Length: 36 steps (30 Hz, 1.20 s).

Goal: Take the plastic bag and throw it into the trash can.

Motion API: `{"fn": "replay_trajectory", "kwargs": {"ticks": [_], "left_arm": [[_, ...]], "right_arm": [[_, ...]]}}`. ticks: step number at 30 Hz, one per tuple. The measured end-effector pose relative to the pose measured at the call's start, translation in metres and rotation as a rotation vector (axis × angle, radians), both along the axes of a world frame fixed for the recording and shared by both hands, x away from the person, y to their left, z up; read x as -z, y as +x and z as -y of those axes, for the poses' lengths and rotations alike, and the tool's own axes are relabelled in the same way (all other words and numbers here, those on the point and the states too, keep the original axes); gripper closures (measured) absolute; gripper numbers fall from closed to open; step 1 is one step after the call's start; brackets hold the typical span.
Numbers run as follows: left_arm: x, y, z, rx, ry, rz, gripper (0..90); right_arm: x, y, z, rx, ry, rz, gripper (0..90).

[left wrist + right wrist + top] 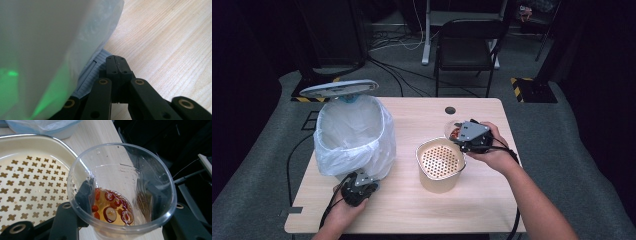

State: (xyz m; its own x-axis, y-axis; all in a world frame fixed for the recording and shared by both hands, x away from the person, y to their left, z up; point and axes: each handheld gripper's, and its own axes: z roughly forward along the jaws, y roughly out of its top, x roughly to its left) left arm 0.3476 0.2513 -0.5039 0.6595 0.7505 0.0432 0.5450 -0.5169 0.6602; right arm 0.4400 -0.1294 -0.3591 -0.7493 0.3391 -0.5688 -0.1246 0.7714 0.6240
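Where cables trail, wooden table (pixel 492 200), grey carpet (pixel 572 165).

Clear glossy plastic cup (pixel 120 187), matt pale wooden table (pixel 492 200).

We see the lined bin (pixel 354 135) blocking the table's (pixel 412 210) left, the strainer pot (pixel 440 165) its middle; near edge and far right stay passable.

A lab-like recording room: dark curtains, floor cables (pixel 402 75), hazard-striped stand bases (pixel 532 90), one wooden table (pixel 412 210).
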Motion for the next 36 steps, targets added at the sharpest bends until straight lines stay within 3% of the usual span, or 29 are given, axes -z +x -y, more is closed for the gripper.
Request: {"fn": "replay_trajectory", "kwargs": {"ticks": [19,36], "left_arm": [[-0.001,0.001,-0.001,0.013,0.013,0.003,90.0],[-0.001,0.001,-0.001,0.013,0.010,0.005,90.0]], "right_arm": [[-0.001,-0.021,-0.020,-0.069,-0.177,0.117,49.7],[0.000,-0.030,-0.032,-0.114,-0.302,0.211,49.7]]}}
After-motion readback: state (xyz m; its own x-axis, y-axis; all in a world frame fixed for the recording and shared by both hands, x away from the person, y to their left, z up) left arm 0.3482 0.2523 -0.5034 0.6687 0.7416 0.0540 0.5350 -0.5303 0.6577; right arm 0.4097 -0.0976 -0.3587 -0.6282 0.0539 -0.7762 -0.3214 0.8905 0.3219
